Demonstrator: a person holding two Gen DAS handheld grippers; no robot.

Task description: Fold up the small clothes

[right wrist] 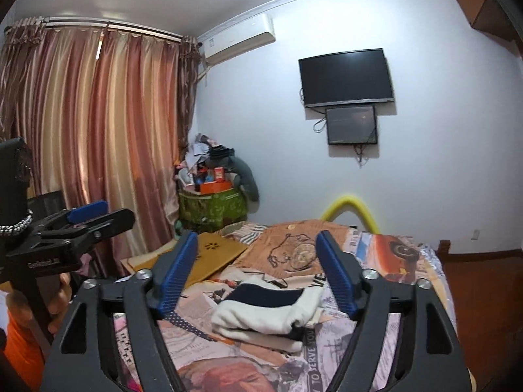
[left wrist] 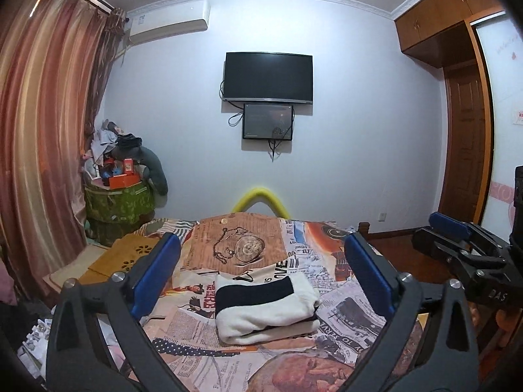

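**Folded garment mid-bed, room ranged behind it**

The folded garment [left wrist: 266,307] lies on the bed cover [left wrist: 327,251] at lower centre of the left wrist view. Behind it, on the far wall, a television [left wrist: 268,76] hangs above a smaller screen [left wrist: 267,121]. At left hang curtains [left wrist: 42,124], with a heaped basket [left wrist: 119,199] beside them. A wardrobe [left wrist: 457,98] stands at right.

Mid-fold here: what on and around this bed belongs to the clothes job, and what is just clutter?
Job:
- folded white knit garment with a dark navy band, on the newspaper-print bedspread
- left gripper, open
- right gripper, open

Lying about:
- yellow perforated board
- green patterned bin heaped with boxes
- yellow foam tube
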